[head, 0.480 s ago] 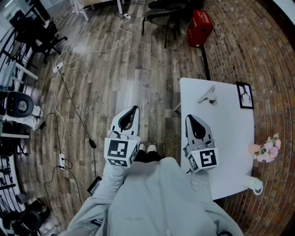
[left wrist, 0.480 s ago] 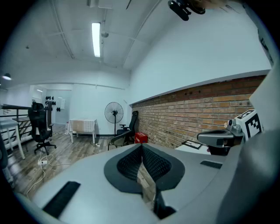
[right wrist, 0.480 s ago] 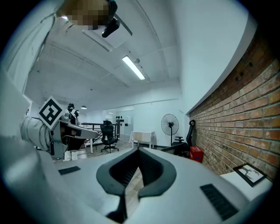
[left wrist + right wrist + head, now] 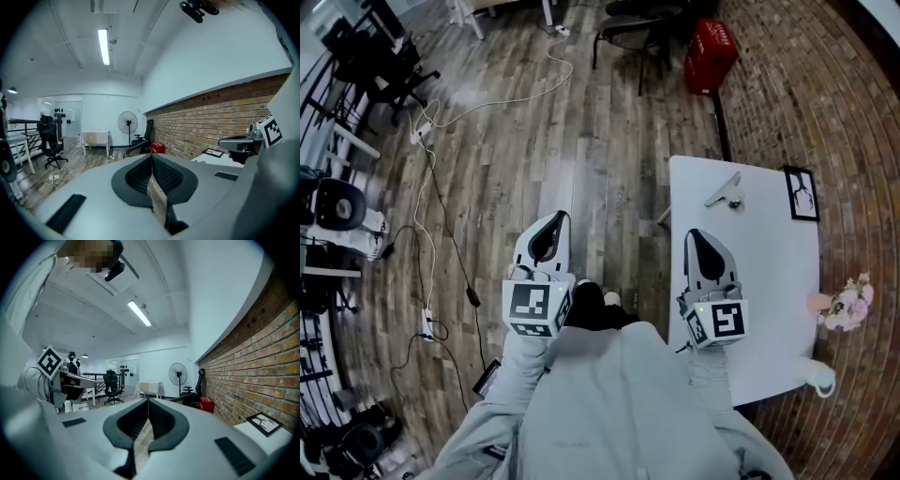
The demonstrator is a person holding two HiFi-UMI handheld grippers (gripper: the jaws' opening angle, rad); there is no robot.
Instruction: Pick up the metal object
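Note:
A small metal object (image 4: 724, 193) lies near the far edge of the white table (image 4: 769, 281). My right gripper (image 4: 702, 237) hovers over the table's near left part, well short of the object, its jaws shut and empty. My left gripper (image 4: 549, 223) is held over the wooden floor left of the table, jaws shut with nothing between them. In the left gripper view the left gripper (image 4: 151, 157) points level into the room; in the right gripper view the right gripper (image 4: 147, 401) does the same. The metal object is in neither gripper view.
A framed picture (image 4: 800, 194) lies at the table's far right corner. Pink flowers (image 4: 844, 305) and a white cup (image 4: 818, 374) sit along its right edge. A red box (image 4: 709, 56) and a chair (image 4: 630, 26) stand beyond the table. Cables (image 4: 441, 187) run across the floor.
My left gripper has drifted left and slightly back toward me. The right gripper has shifted a little to the right over the table.

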